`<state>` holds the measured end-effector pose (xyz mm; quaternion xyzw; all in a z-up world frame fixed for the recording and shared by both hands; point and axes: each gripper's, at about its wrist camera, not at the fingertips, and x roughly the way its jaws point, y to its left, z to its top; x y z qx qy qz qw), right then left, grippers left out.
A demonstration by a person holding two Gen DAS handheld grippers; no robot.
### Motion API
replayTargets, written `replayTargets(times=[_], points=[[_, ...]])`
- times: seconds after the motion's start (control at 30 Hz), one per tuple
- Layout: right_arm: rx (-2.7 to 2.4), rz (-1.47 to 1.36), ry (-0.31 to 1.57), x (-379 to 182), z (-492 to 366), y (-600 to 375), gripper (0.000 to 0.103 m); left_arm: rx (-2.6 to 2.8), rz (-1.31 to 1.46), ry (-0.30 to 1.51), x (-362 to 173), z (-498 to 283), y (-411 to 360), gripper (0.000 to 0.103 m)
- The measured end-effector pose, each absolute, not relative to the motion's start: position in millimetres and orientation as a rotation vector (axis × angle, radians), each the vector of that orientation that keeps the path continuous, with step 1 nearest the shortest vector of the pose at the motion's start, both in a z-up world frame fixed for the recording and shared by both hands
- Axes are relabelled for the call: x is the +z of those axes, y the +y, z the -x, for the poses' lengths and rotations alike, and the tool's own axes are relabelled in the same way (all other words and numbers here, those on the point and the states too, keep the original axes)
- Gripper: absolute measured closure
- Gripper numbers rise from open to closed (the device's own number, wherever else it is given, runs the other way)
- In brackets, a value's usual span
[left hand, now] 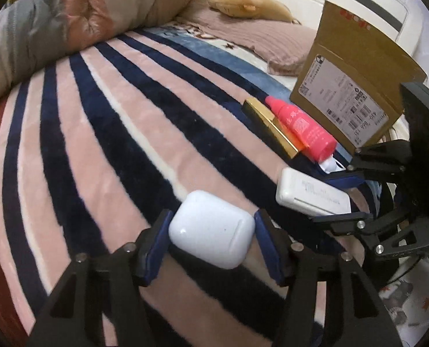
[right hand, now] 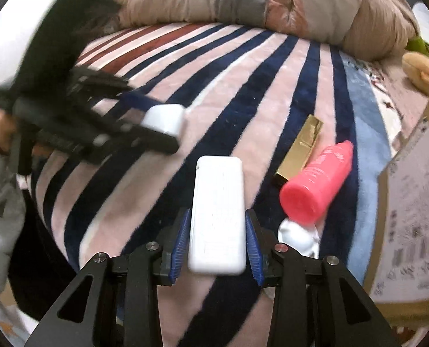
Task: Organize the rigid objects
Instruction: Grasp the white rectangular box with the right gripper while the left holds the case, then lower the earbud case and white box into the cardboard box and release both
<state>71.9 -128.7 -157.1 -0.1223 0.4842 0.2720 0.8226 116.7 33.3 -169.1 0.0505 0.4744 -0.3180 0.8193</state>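
Observation:
My left gripper [left hand: 211, 228] is shut on a white earbud case [left hand: 211, 230], held just above the striped blanket; it also shows blurred in the right wrist view [right hand: 165, 120]. My right gripper [right hand: 217, 240] is shut on a white power bank [right hand: 218, 217], which also shows in the left wrist view [left hand: 312, 195]. A pink bottle [right hand: 318, 182] lies on the blanket to the right, next to a gold rectangular case [right hand: 299, 149]. Both show in the left wrist view: the bottle [left hand: 301, 124], the gold case [left hand: 269, 125].
An open cardboard box [left hand: 347, 98] with a shipping label stands at the right. A small white object [right hand: 298, 237] lies below the pink bottle. A puffy quilt [right hand: 243, 3] and a plush toy [left hand: 249, 5] lie at the far side of the striped blanket [left hand: 113, 144].

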Motion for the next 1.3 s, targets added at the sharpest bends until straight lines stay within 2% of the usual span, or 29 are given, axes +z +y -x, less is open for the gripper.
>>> replayTargets(times=[0.17, 0.3, 0.47, 0.6, 0.7, 0.93, 1.2, 1.3], points=[[0.545, 0.266, 0.989, -145, -69, -124, 0.072, -0.610, -0.080, 0.993, -168, -110, 36, 0.048], [0.587, 0.240, 0.896, -104, -54, -121, 0.072, -0.541, -0.070, 0.942, -141, -98, 46, 0.048], [0.635, 0.218, 0.655, -18, -18, -144, 0.072, -0.573, -0.092, 0.748, -48, -67, 36, 0.048], [0.510, 0.209, 0.538, 29, -3, -199, 0.072, -0.696, -0.115, 0.623, 20, -56, -21, 0.048], [0.310, 0.235, 0.528, 38, -3, -255, 0.072, -0.773, -0.182, 0.589, 49, -61, -87, 0.048], [0.164, 0.245, 0.632, 3, -28, -321, 0.072, -0.772, -0.371, 0.701, 31, -98, -203, 0.048], [0.141, 0.267, 0.727, -29, -42, -336, 0.071, -0.703, -0.470, 0.838, -10, -132, -246, 0.048], [0.177, 0.235, 0.721, -27, -44, -342, 0.055, -0.700, -0.466, 0.847, -14, -135, -248, 0.045]])
